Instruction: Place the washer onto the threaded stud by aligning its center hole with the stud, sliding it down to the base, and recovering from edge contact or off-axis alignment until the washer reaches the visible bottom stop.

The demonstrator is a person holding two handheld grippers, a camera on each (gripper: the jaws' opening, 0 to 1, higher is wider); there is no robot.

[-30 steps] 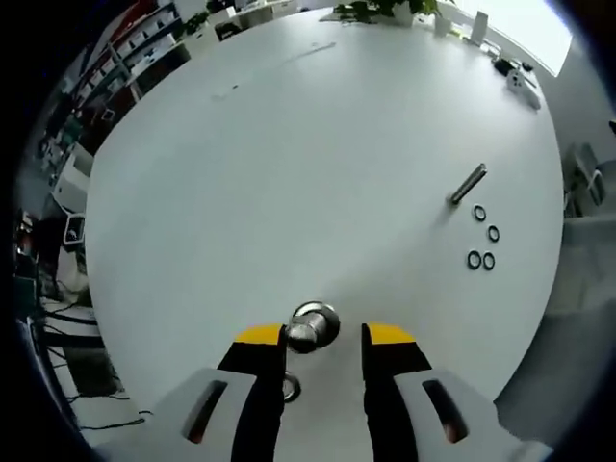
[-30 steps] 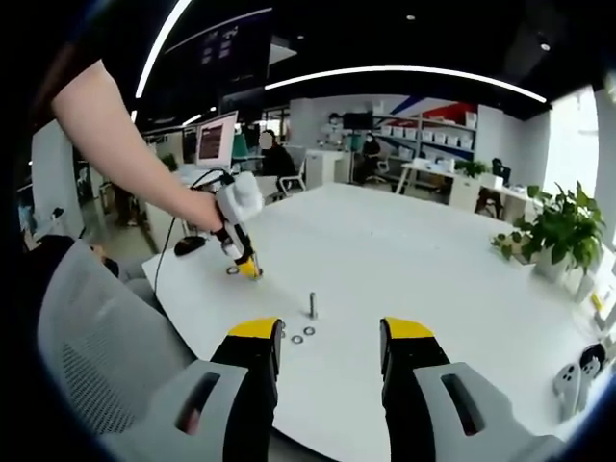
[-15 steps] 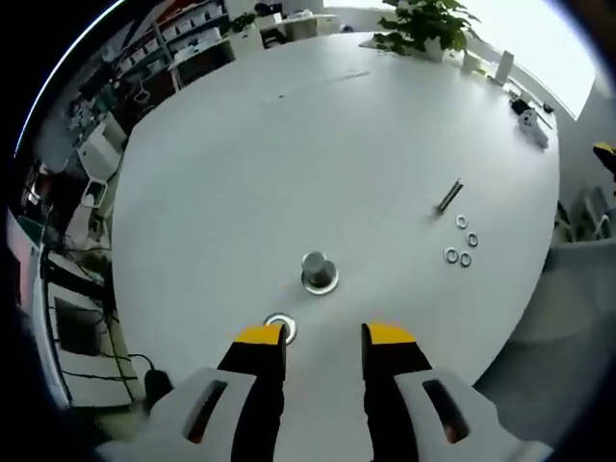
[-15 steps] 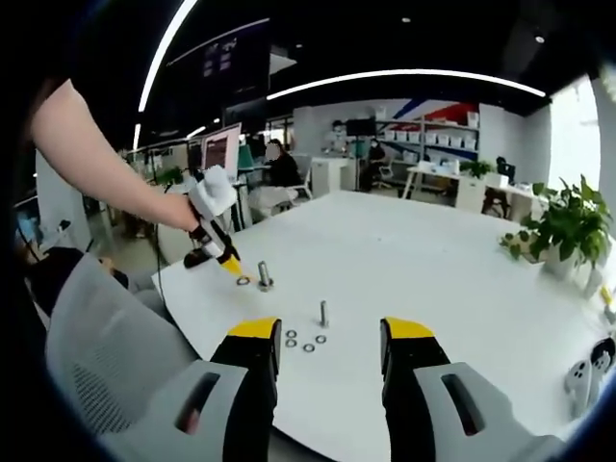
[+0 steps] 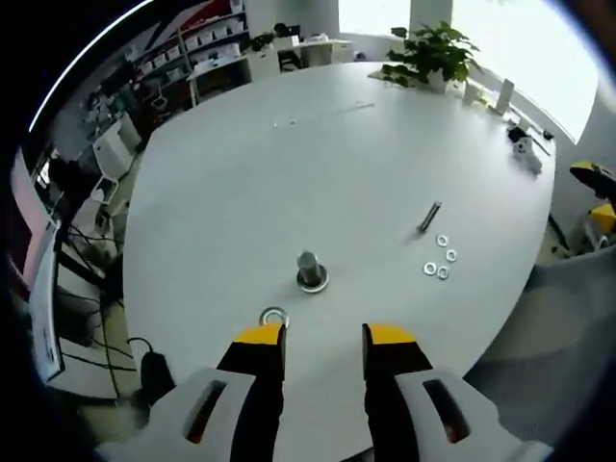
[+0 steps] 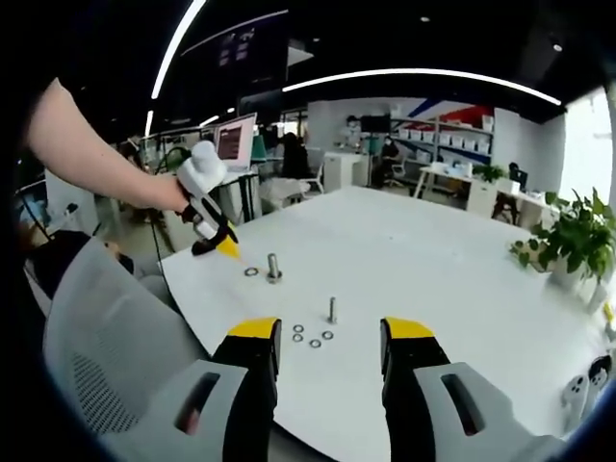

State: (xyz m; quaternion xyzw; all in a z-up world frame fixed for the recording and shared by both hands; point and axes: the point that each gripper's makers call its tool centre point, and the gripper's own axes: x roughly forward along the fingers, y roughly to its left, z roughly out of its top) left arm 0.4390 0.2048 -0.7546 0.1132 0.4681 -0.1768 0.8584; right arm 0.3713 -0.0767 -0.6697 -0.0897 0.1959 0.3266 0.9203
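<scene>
Not yet threaded: the washer [image 5: 274, 317] lies flat on the tabletop [image 5: 289, 173] beside the stud [image 5: 310, 269]; both grippers' jaws gape, empty.

White table [image 5: 241, 173], potted plant [image 6: 568, 243], shelves [image 6: 445, 135], grey chair [image 6: 91, 337], curved ceiling light [image 6: 414, 75]

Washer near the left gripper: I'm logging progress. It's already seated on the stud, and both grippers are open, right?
Not seated. In the left gripper view the washer lies flat on the table, beside the stud. The left gripper and right gripper are open, as you say.
</scene>
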